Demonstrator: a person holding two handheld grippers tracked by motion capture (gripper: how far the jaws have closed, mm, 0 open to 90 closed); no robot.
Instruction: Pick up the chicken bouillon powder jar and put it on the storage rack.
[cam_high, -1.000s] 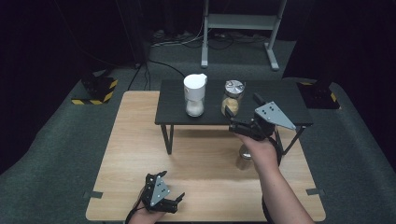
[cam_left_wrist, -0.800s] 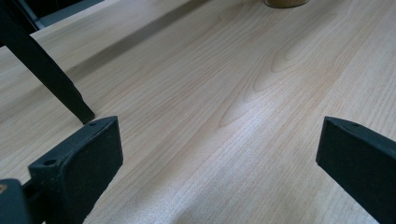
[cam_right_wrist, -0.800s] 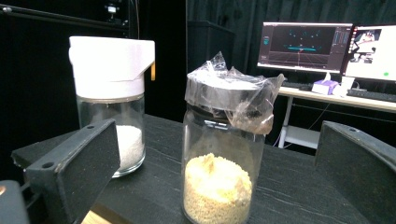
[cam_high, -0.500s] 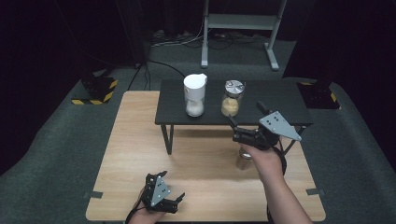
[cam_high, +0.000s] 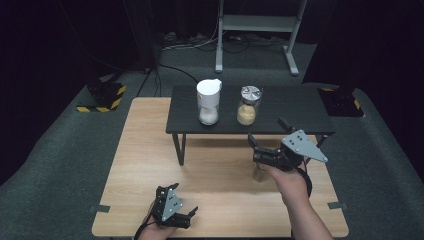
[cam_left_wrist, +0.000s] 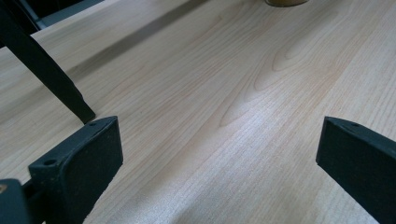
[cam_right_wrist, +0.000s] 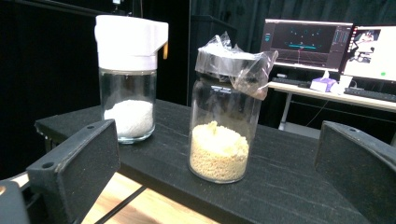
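1. The room is dark, with grey carpet (cam_high: 60, 165) around the wooden table (cam_high: 215, 200).
2. On the black shelf (cam_high: 295, 107) stands the jar of yellow grains (cam_right_wrist: 223, 116), ahead of the right gripper (cam_high: 256, 150), whose jaws are apart.
3. The left gripper (cam_high: 187, 217) is low over the wood, jaws apart, empty.

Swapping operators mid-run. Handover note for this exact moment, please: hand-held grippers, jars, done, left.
Right hand-held gripper: open, empty, raised in front of the black shelf, jaws aimed at the jar of yellow grains.
Left hand-held gripper: open, empty, low over the wooden table at its near edge.
Jar of yellow grains: upright on the shelf, plastic film over its metal lid. White-lidded jar of white powder stands beside it, apart.
A third small container sits on the table under the right hand; details unclear.
Done: no jar gripped yet.
Left: probably closing on the grain jar.
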